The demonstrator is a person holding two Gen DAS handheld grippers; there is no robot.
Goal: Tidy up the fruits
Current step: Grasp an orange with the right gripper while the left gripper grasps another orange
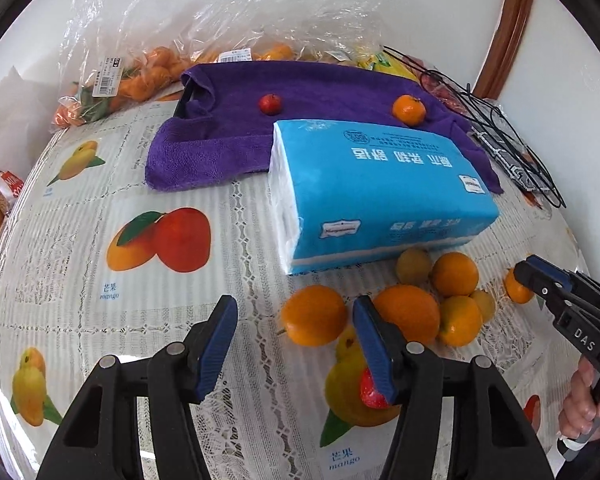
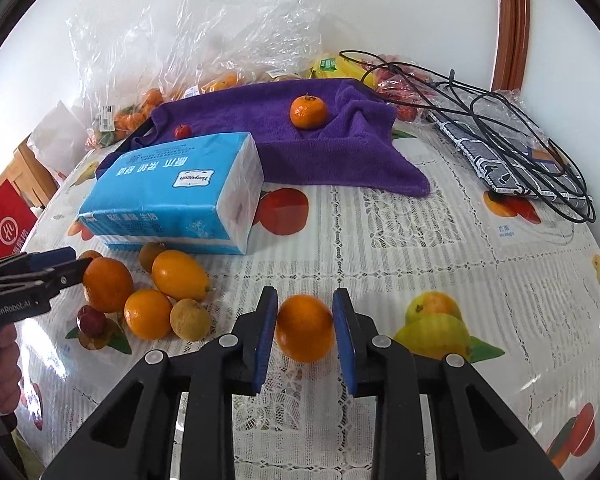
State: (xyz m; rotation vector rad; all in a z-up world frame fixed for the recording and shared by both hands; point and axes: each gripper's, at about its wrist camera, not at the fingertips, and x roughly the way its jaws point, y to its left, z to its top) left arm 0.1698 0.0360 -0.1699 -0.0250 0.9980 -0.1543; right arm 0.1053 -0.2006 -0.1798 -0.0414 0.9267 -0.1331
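The orange (image 2: pixel 305 328) sits on the counter (image 2: pixel 380 240) squarely between the blue pads of the right tool (image 2: pixel 305 334), which is clamped on its two sides. It looks light, round and firm, with a waxy peel that could slip or roll, so the widest middle, where the pads press now, is the sound place to hold; a hard squeeze would bruise it.

To the left of that tool lies the loose pile (image 2: pixel 148 296): I count three orange citrus, two dull yellow-brown round fruits, and one small dark red fruit, with a sliver of something orange behind that I cannot name. The left tool (image 1: pixel 296 320) hangs over this pile with its pads apart and nothing between them; one orange (image 1: pixel 314 314) lies just ahead of the gap.

Beyond both tools stands one blue tissue pack (image 2: pixel 176 192), touching the near edge of one purple towel (image 2: pixel 300 152). On the towel rest one mandarin (image 2: pixel 308 111) and one small red fruit (image 2: pixel 183 131), well apart. Farther back lie clear bags of fruit (image 2: pixel 132 116), too crumpled to count.
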